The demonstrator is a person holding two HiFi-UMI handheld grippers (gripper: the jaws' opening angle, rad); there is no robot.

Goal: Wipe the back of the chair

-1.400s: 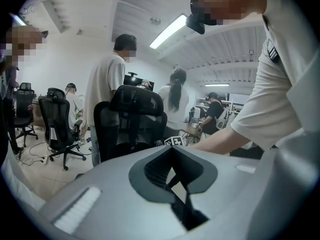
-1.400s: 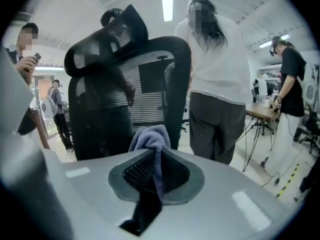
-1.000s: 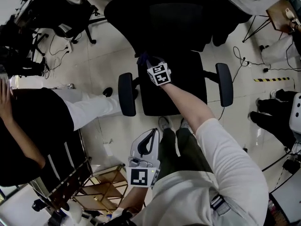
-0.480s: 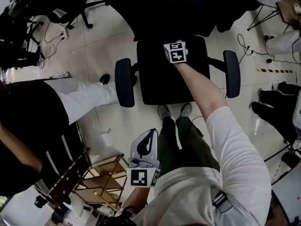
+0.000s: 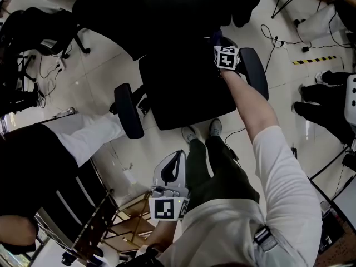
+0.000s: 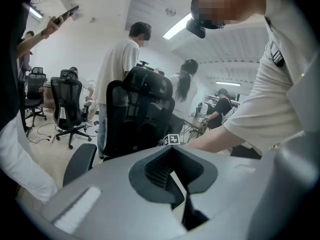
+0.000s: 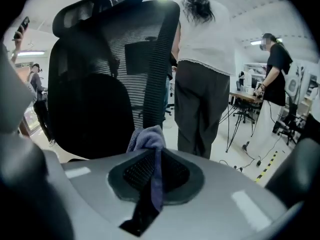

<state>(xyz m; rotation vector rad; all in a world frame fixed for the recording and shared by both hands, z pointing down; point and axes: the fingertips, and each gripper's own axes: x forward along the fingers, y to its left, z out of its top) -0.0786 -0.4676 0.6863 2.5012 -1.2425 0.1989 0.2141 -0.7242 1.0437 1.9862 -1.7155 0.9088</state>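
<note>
Legs in white trousers reach in from the left of the head view and end near the black office chair, just beside its nearer armrest. At lower centre the left gripper is held close to the person's body, well apart from the chair. In its own view the jaws are drawn almost together, with only a sliver of light between them and nothing held. The chair's tall mesh backrest fills the upper centre of the head view and the left half of the right gripper view. At upper right of centre, the outstretched arm holds the right gripper at the backrest's right-hand edge, by the far armrest. Its jaws are pinched on a bluish cloth that bunches above them in front of the backrest's lower edge; whether the cloth touches the mesh cannot be told. Farther right, a standing person is behind the chair, and striped tape lies on the floor.
</note>
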